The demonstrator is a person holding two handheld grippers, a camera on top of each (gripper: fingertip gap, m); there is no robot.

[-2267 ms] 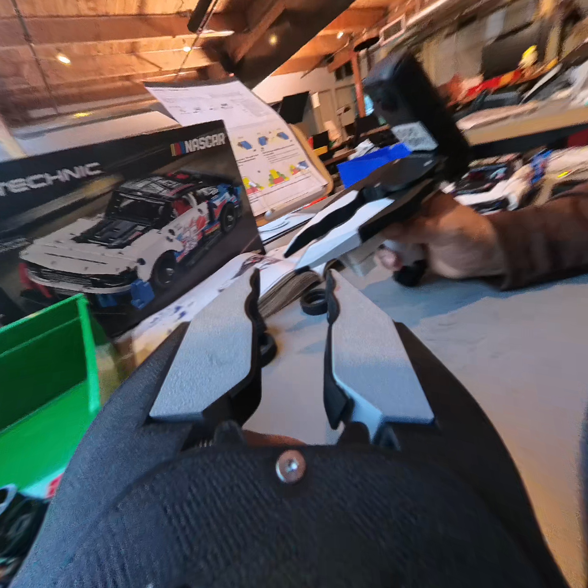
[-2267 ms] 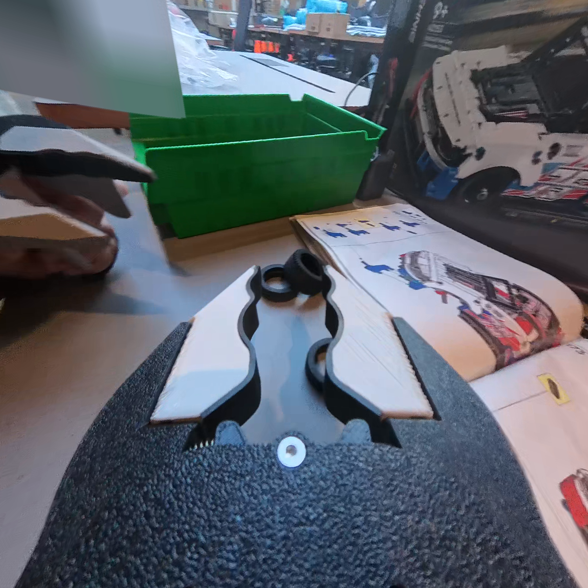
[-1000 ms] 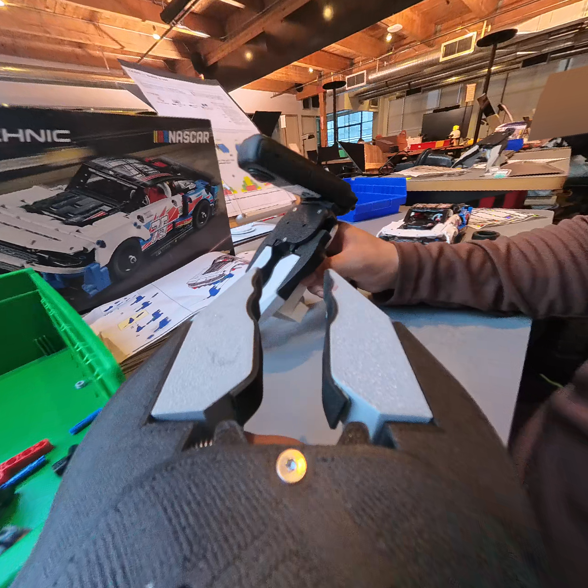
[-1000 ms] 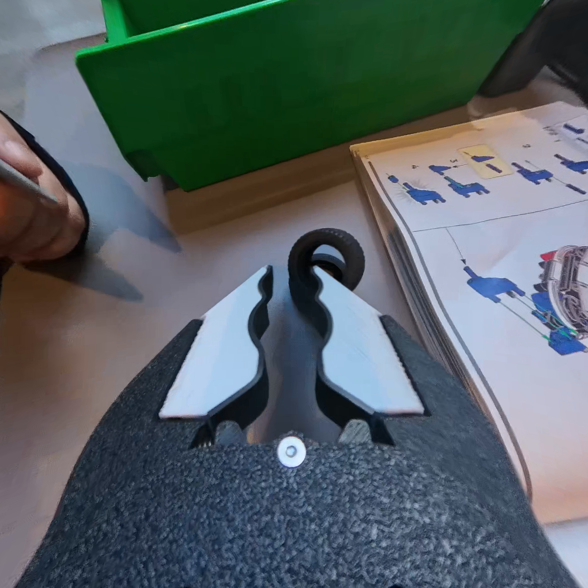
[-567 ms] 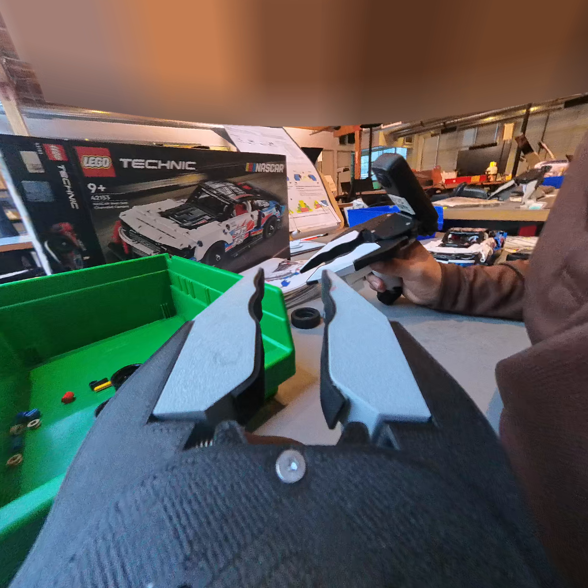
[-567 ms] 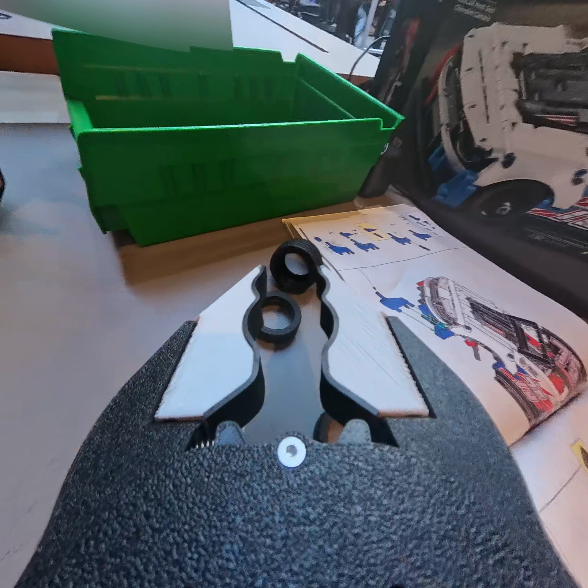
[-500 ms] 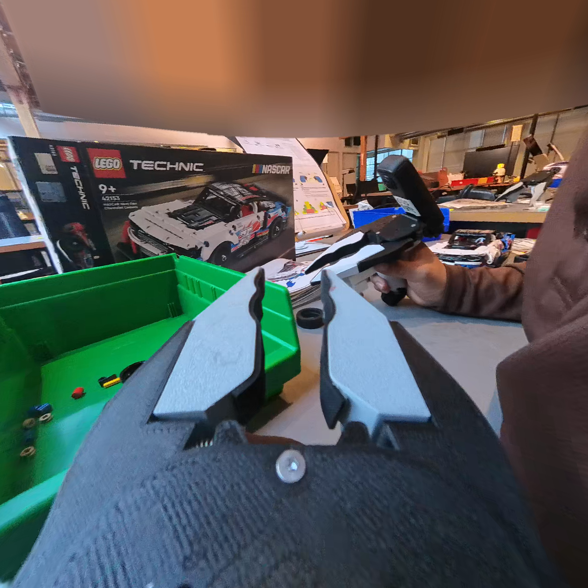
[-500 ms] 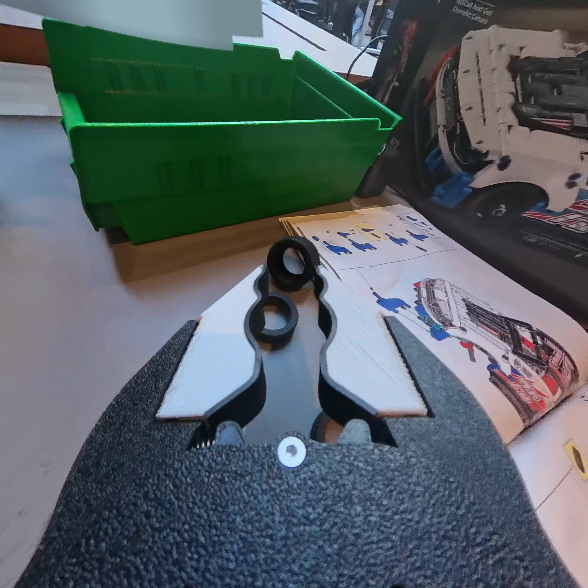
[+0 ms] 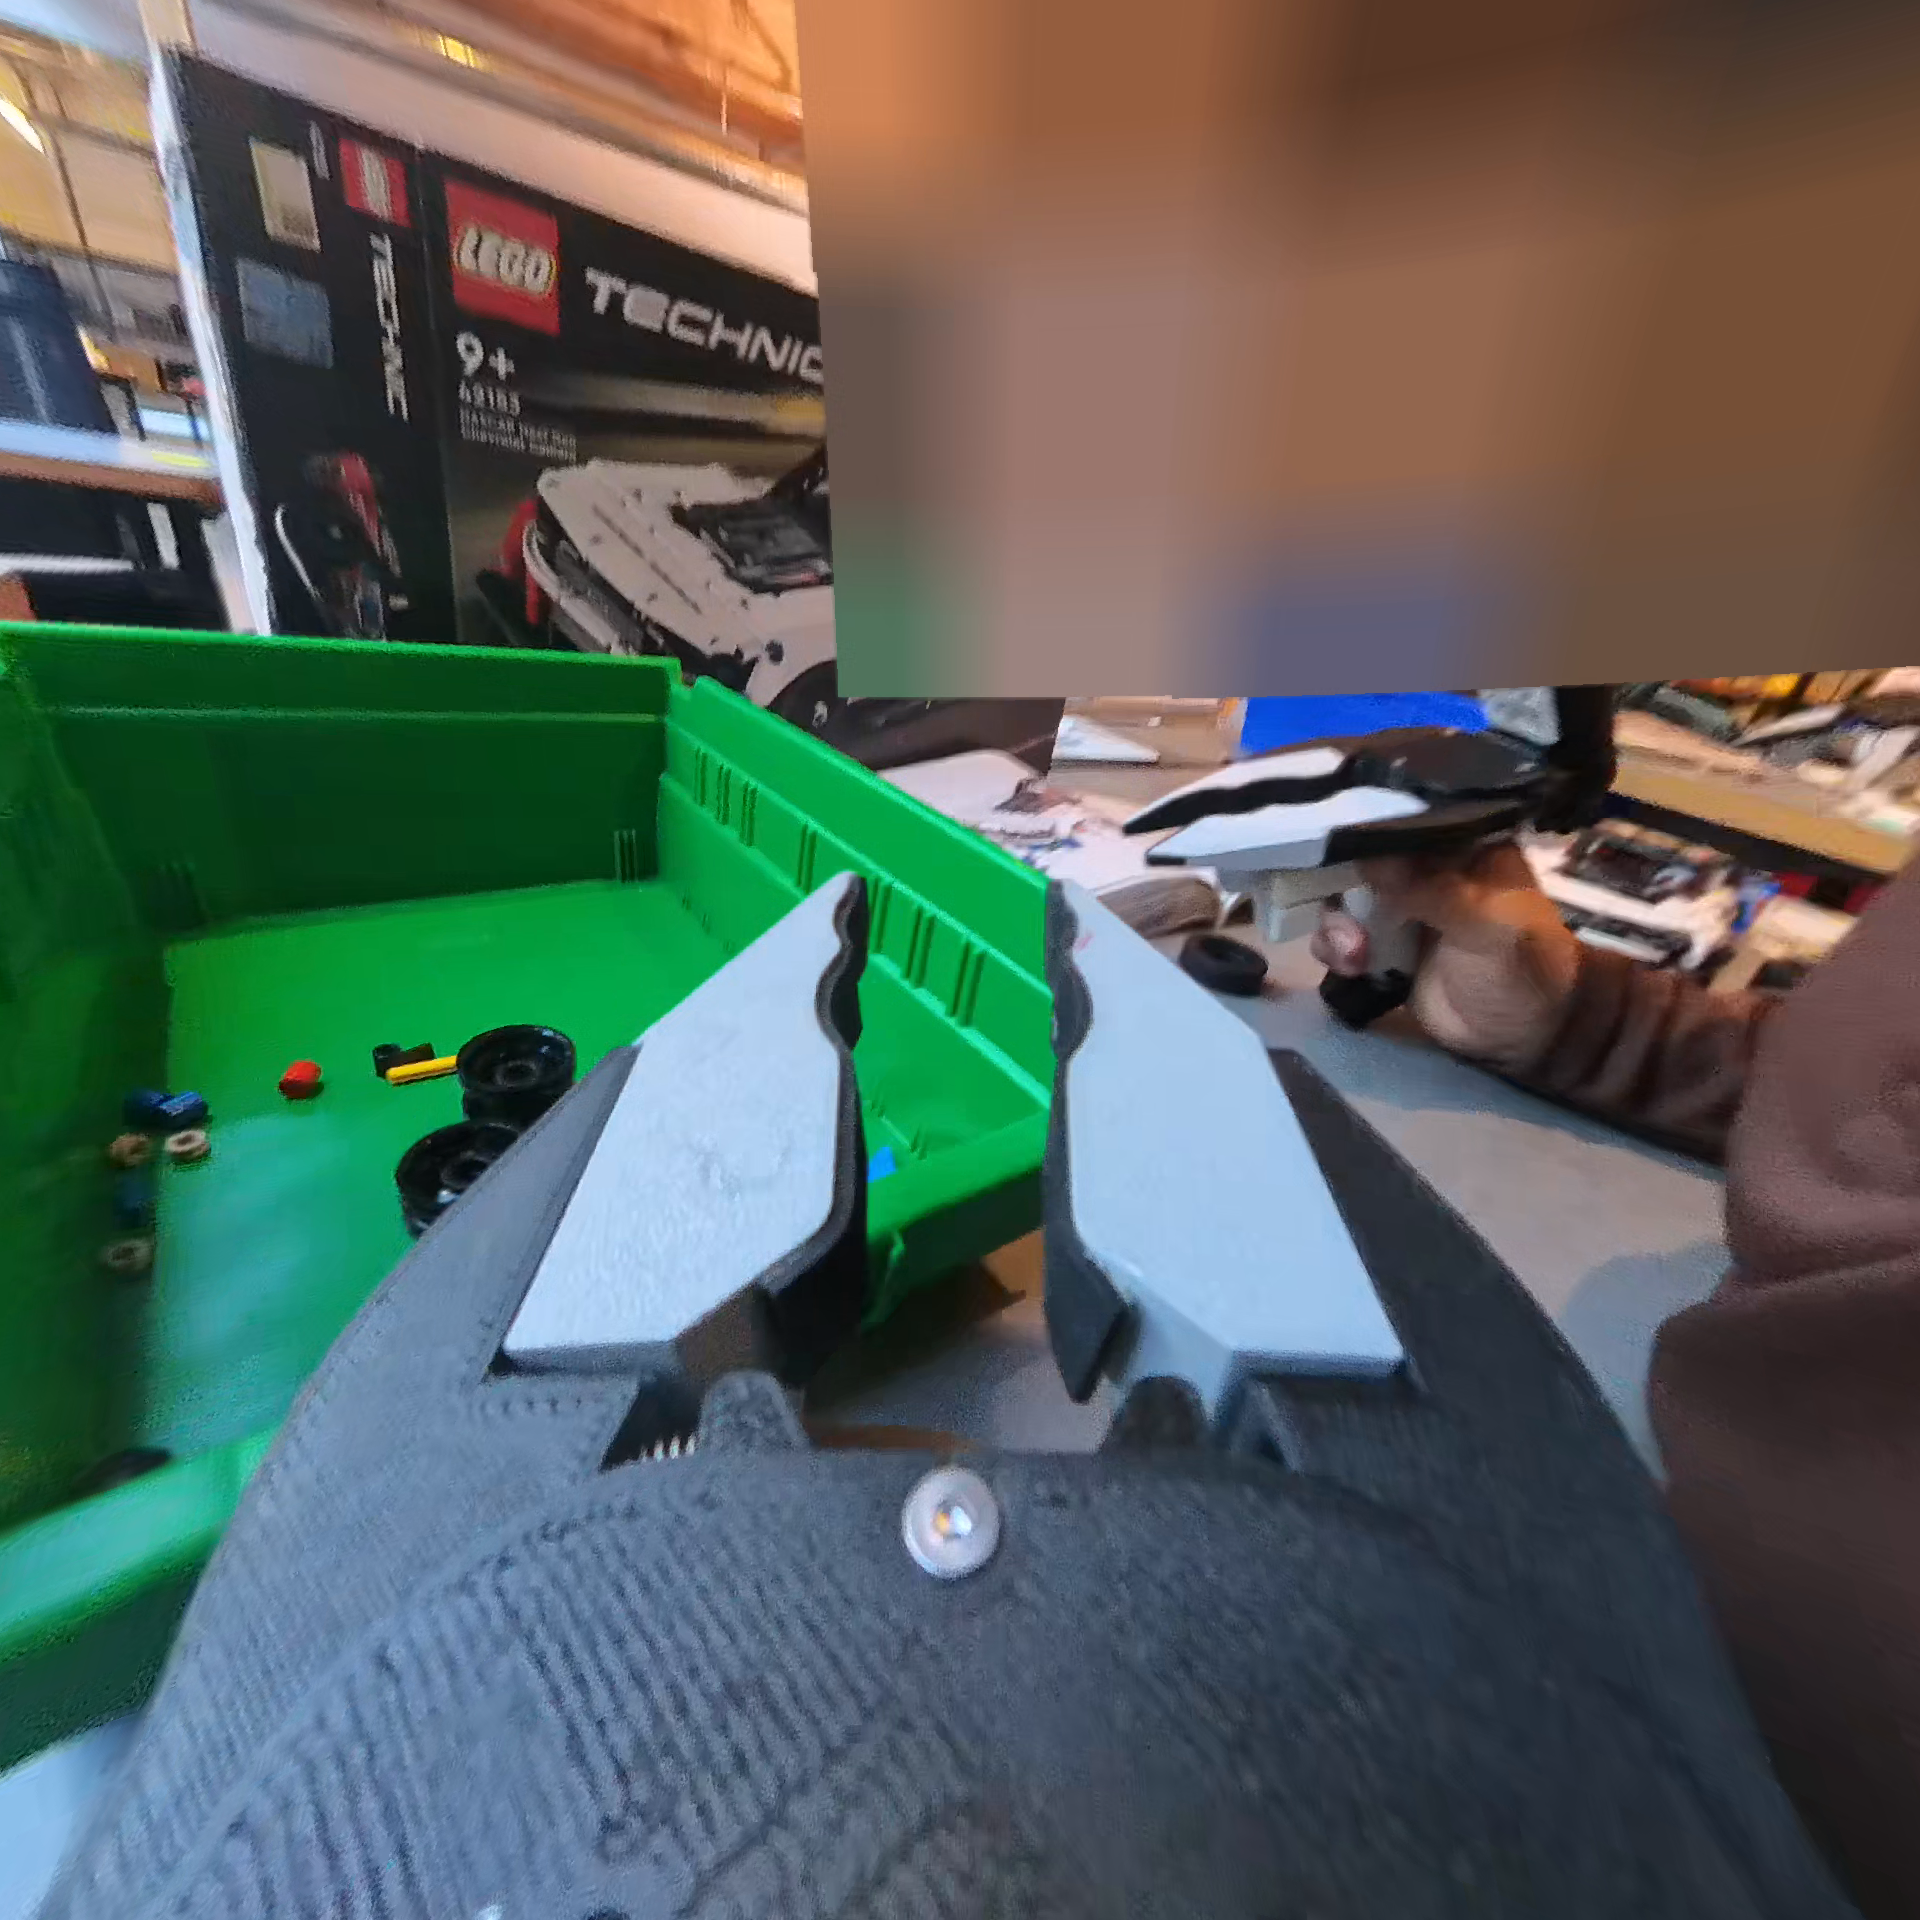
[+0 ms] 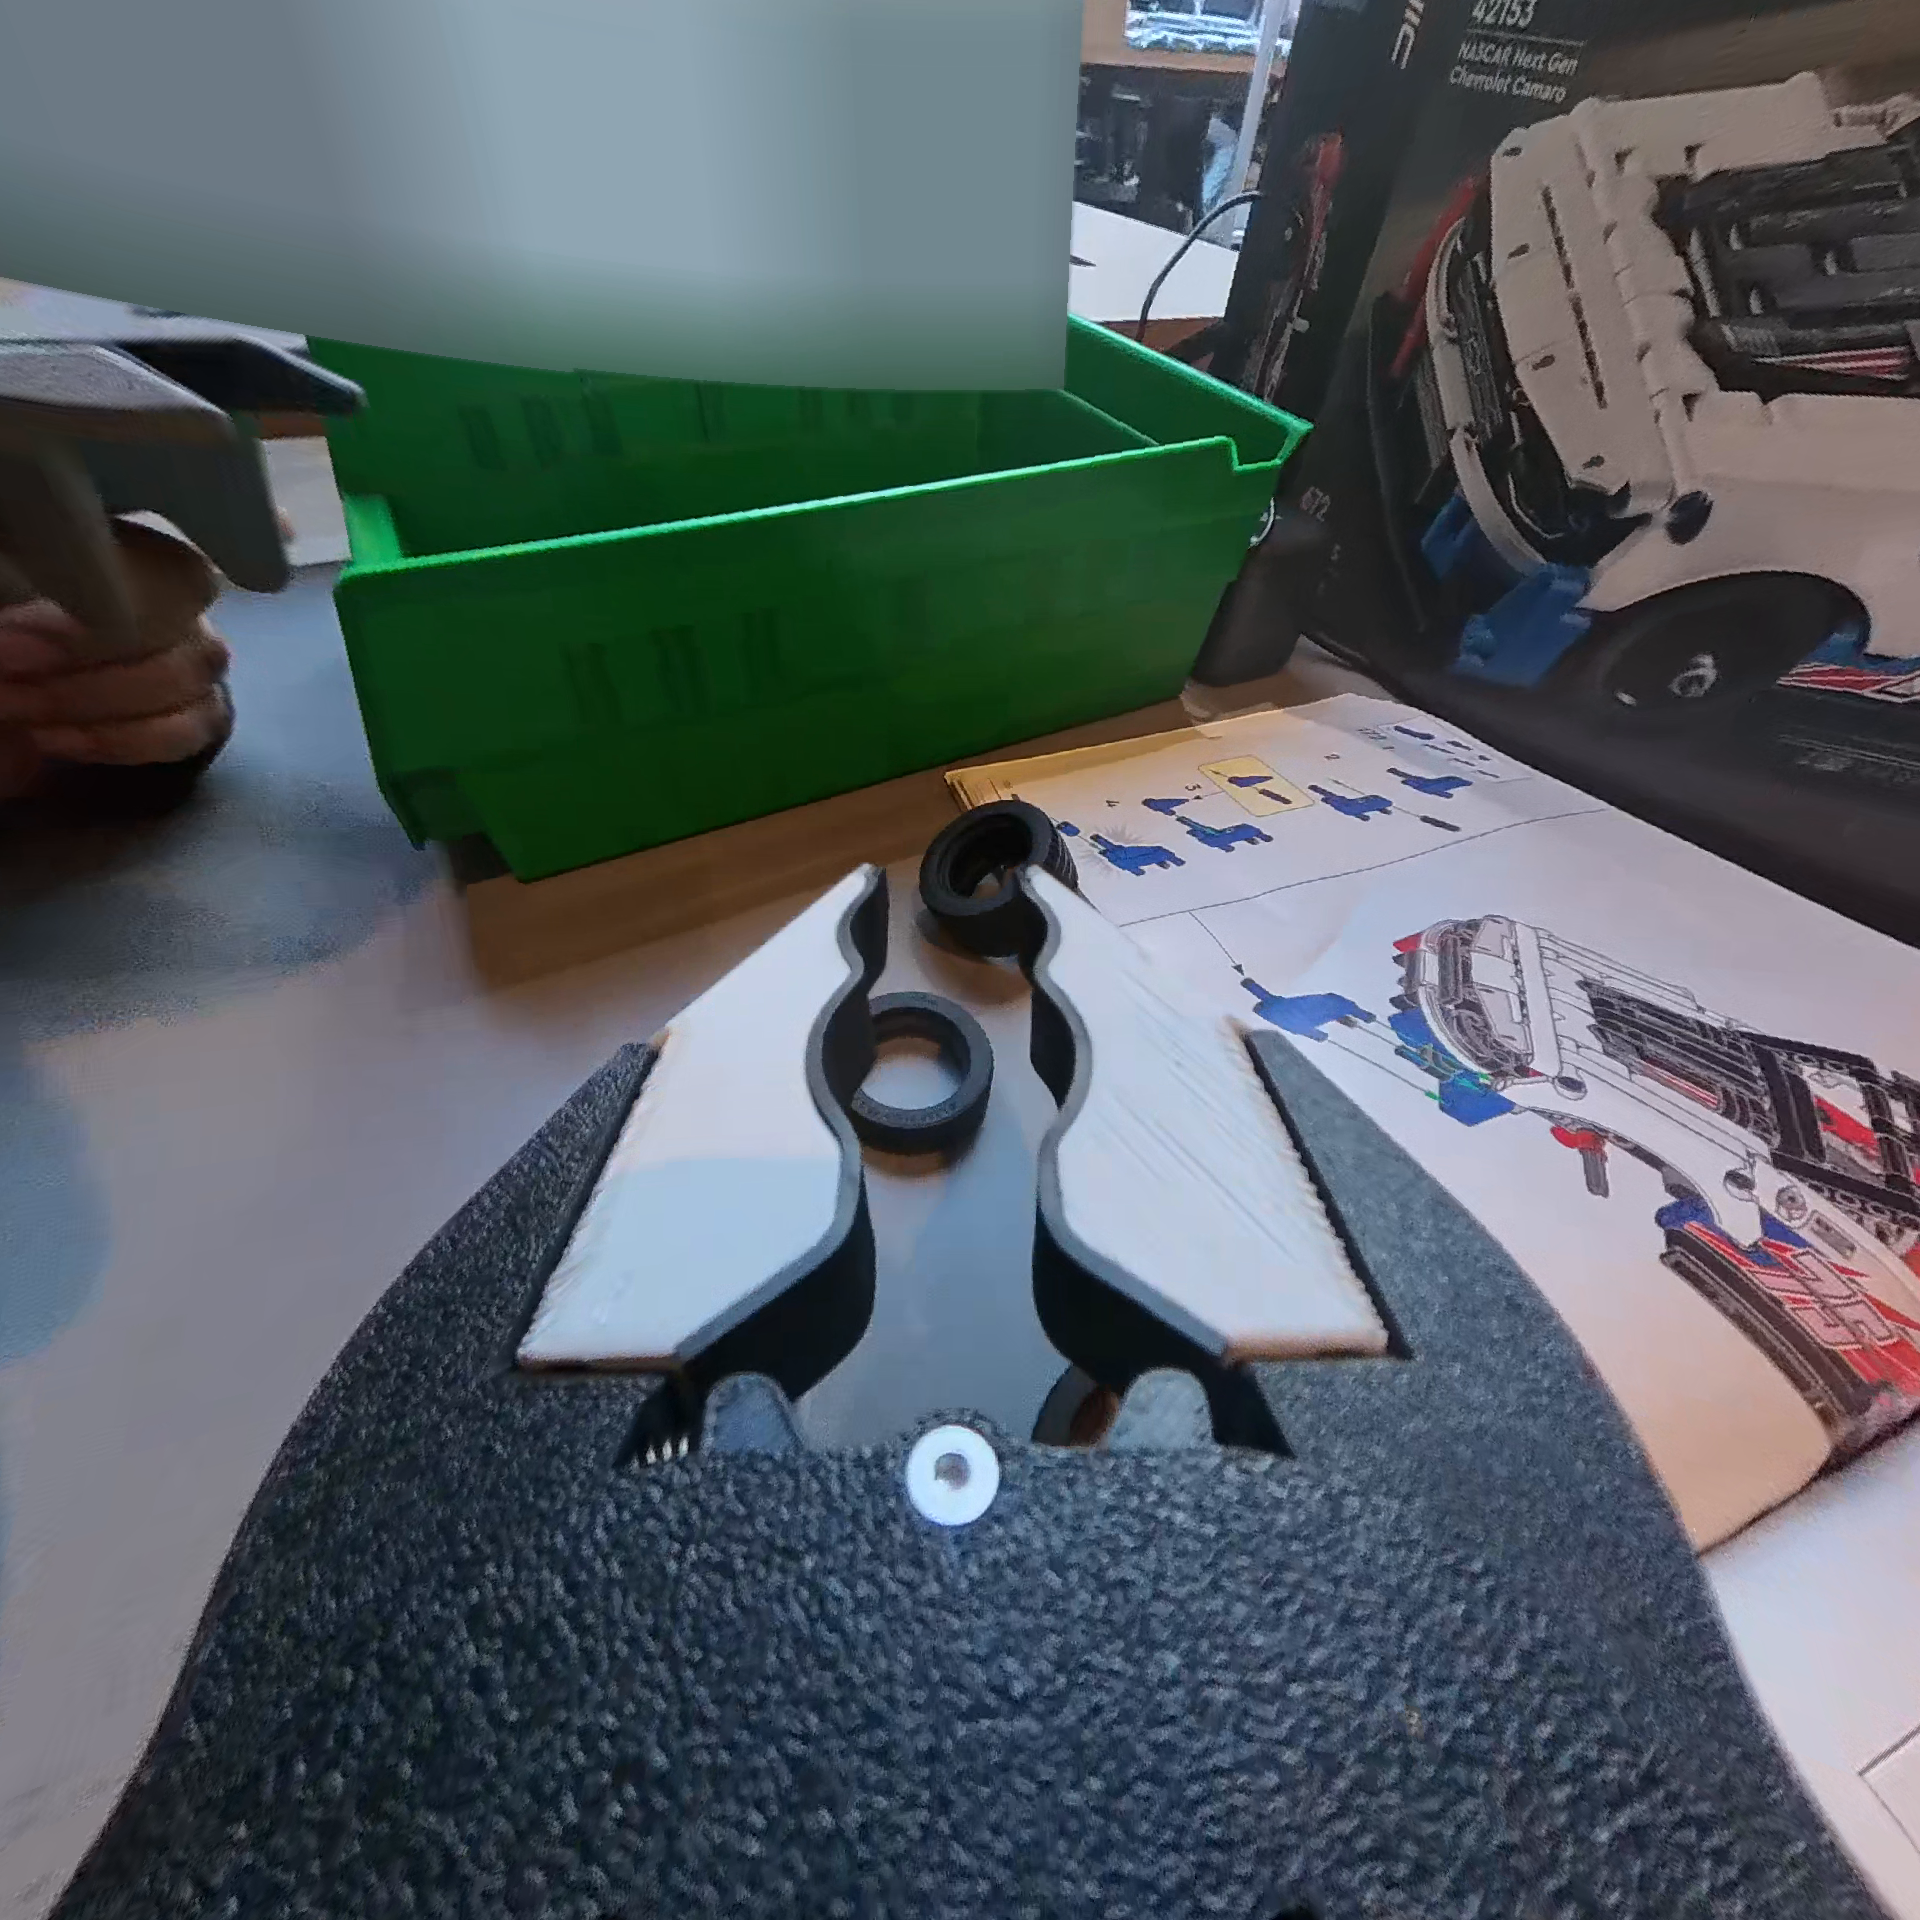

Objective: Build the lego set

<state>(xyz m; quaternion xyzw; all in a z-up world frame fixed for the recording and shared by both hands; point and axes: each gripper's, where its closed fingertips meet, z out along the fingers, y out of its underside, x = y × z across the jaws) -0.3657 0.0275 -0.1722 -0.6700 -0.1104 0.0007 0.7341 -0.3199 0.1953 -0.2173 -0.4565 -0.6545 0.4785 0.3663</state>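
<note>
My left gripper is open and empty, held over the near right corner of the green bin. In the bin lie two black wheel rims, a red piece, a yellow-and-black piece and small blue and tan bits. My right gripper is open above the table. One black tyre lies flat between its fingers. A second tyre stands tilted at the right fingertip, by the booklet's corner. The right gripper also shows in the left wrist view, with a tyre under it.
The open instruction booklet lies right of the tyres. The set's box stands behind it and behind the bin. The left gripper shows at the far left. A sleeve is close on the right. The grippers' ends are close to 20 cm from one another. From the left gripper's tips to the yellow-and-black piece is close to 15 cm.
My left gripper has swung left, from facing the right gripper to the bin's inside. My right gripper, low and narrow around a tyre a second ago, has opened wider and drawn back.
</note>
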